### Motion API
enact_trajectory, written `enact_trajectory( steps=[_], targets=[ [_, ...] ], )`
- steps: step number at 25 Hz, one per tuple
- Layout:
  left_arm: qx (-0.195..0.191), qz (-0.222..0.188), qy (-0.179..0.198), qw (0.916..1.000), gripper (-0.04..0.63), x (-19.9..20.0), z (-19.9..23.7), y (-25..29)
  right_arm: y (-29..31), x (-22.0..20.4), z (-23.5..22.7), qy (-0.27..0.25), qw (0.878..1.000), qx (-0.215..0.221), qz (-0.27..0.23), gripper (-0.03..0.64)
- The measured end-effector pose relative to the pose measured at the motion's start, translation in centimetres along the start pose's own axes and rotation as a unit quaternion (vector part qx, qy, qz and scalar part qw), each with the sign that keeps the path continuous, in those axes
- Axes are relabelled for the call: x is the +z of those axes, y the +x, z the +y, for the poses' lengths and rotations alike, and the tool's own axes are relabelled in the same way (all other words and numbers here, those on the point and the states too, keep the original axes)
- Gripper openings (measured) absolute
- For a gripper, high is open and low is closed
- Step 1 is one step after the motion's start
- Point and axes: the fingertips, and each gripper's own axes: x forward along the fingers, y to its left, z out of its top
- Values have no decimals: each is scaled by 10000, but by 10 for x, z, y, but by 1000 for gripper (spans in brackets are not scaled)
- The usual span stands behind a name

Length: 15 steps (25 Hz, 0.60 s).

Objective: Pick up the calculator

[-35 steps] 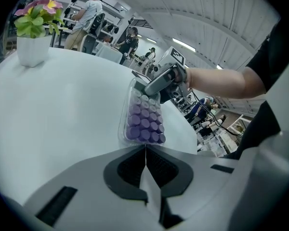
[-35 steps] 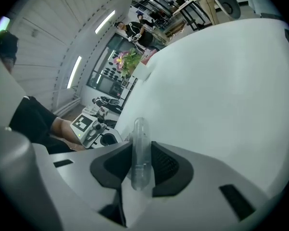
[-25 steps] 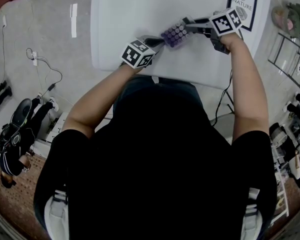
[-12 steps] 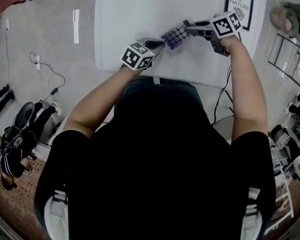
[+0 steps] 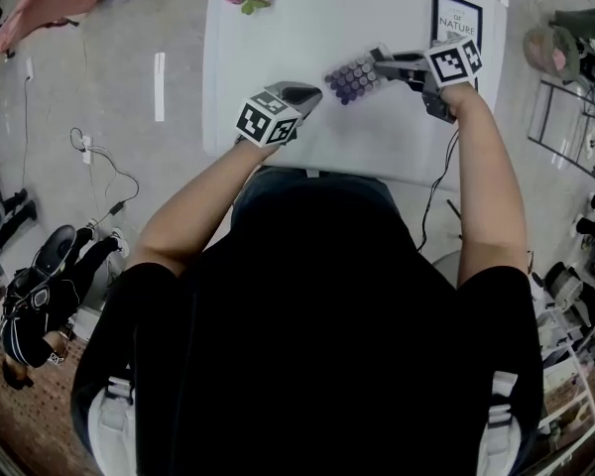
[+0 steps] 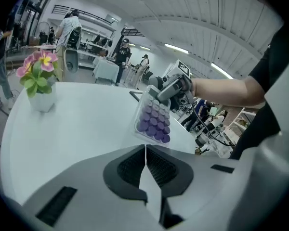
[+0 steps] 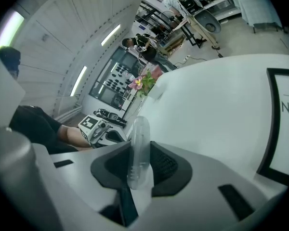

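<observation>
Reaching forward with the left forearm (image 5: pixel 193 201) and the right forearm (image 5: pixel 488 167), both bare, elbows bent. Holding the left gripper (image 5: pixel 310 94) tilted downward, marker cube (image 5: pixel 268 119) back near the wrist, jaws pressed flat together with nothing between them. Holding the right gripper (image 5: pixel 379 63) ahead and to the right of that claw, also tilted down, tips turned toward it. Clamping the calculator (image 5: pixel 352 75) edge-on in the right jaws, jutting past the tips into the gap between the two claws. Tips apart, not touching.
</observation>
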Motion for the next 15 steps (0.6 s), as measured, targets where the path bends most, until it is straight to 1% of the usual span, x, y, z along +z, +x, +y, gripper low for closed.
enact_trajectory(
  steps=[2, 5, 6, 8, 10, 14, 15],
  targets=[
    [39, -21, 107, 9999, 26, 4, 1, -11, -8, 3, 7, 74, 9999, -67, -130, 109],
    [120, -87, 227, 9996, 26, 9, 6, -31, -16, 14, 24, -180, 9991, -102, -361, 109],
    [141, -111, 264, 9995, 26, 13, 6, -36, -21, 17, 27, -179, 9988, -115, -448, 109],
    [166, -172, 328, 9992, 26, 26, 8, -40, -35, 20, 29, 30, 9978, -153, -638, 109],
    [192, -262, 366, 9988, 26, 39, 10, -46, -48, 26, 32, 86, 9965, -184, -812, 109],
    [248, -462, 462, 9976, 26, 54, 15, -71, -56, 38, 57, -270, 9933, -169, -1114, 109],
    [255, -503, 495, 9972, 26, 58, 16, -76, -59, 39, 62, -284, 9923, -173, -1191, 109]
  ],
)
